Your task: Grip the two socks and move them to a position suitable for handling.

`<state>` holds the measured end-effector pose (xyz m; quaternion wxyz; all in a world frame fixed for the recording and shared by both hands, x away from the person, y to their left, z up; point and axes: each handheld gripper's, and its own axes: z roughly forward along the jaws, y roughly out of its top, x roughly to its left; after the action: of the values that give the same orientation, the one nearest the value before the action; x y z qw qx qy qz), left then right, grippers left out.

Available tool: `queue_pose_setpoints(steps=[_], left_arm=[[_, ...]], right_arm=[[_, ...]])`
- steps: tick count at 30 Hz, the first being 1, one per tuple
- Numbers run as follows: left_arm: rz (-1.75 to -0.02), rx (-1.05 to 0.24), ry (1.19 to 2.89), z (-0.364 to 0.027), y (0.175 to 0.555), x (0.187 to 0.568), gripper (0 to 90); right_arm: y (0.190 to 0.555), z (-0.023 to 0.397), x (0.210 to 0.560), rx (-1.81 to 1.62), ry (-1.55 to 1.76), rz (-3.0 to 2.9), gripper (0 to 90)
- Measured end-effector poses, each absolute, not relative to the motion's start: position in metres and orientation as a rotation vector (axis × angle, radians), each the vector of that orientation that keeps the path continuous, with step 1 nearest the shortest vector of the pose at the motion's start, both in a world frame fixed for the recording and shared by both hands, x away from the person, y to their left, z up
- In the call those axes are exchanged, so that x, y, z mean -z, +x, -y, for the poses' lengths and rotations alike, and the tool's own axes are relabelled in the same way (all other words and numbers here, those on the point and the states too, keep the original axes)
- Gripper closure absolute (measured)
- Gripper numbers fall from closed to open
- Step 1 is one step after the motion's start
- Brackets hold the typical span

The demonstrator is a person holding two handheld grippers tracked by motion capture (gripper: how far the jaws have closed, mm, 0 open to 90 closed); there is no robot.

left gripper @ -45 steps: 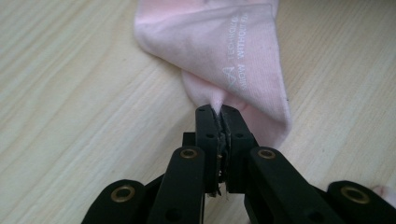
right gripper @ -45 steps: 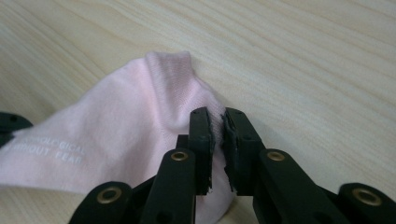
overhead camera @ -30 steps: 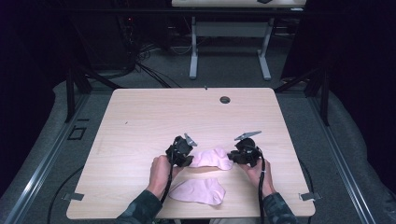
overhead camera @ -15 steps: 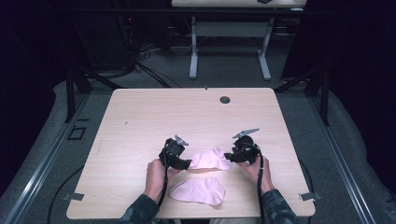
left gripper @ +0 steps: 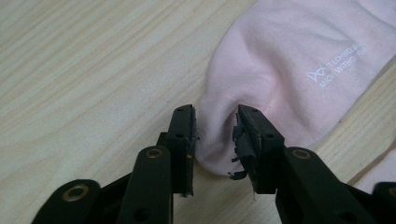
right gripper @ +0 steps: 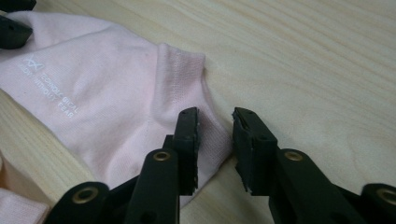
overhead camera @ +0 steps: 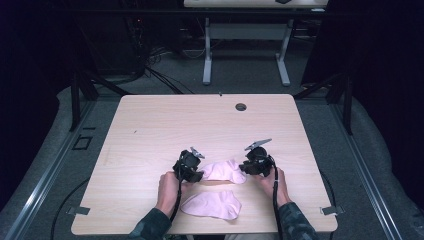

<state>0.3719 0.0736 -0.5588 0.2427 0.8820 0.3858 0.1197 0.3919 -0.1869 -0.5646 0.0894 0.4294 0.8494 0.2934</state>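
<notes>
Pink sock [overhead camera: 225,170] pinched by left hand-held gripper [left gripper: 215,135], right hand-held gripper [right gripper: 215,135] parted astride its edge, second sock [overhead camera: 212,205] nearby

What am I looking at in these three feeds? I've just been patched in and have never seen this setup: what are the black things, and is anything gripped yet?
No robot here: a person holds a handheld two-jaw gripper in each hand. The high view looks down on the wooden table from above the person's side. Each of the other two views comes from a camera riding on one gripper, looking along its black jaws.

Two pink socks lie near the table's front edge. The left gripper and right gripper sit at opposite ends of the farther sock. The nearer sock lies untouched.

In the left gripper view, the jaws straddle the rounded end of that sock, pinching a fold of fabric. In the right gripper view, the jaws are open at the edge of the other end, with a little fabric between them, not yet clamped.
</notes>
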Motion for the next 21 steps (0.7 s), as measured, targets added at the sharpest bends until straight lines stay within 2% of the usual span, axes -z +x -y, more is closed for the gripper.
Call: queue_pose_setpoints(steps=[3, 7, 21], left_arm=[[-1.047, -0.329, 2.413, -0.075, 0.371, 0.559, 74.4], [-1.030, -0.332, 2.416, -0.076, 0.370, 0.560, 84.2], [-1.041, -0.348, 2.369, -0.090, 0.369, 0.554, 87.2]], right_arm=[[0.390, 0.185, 0.566, -0.899, 1.266, -2.524, 80.4], [0.388, 0.185, 0.566, -0.889, 1.255, -2.531, 83.2], [0.385, 0.188, 0.562, -0.977, 1.281, -2.511, 84.0]])
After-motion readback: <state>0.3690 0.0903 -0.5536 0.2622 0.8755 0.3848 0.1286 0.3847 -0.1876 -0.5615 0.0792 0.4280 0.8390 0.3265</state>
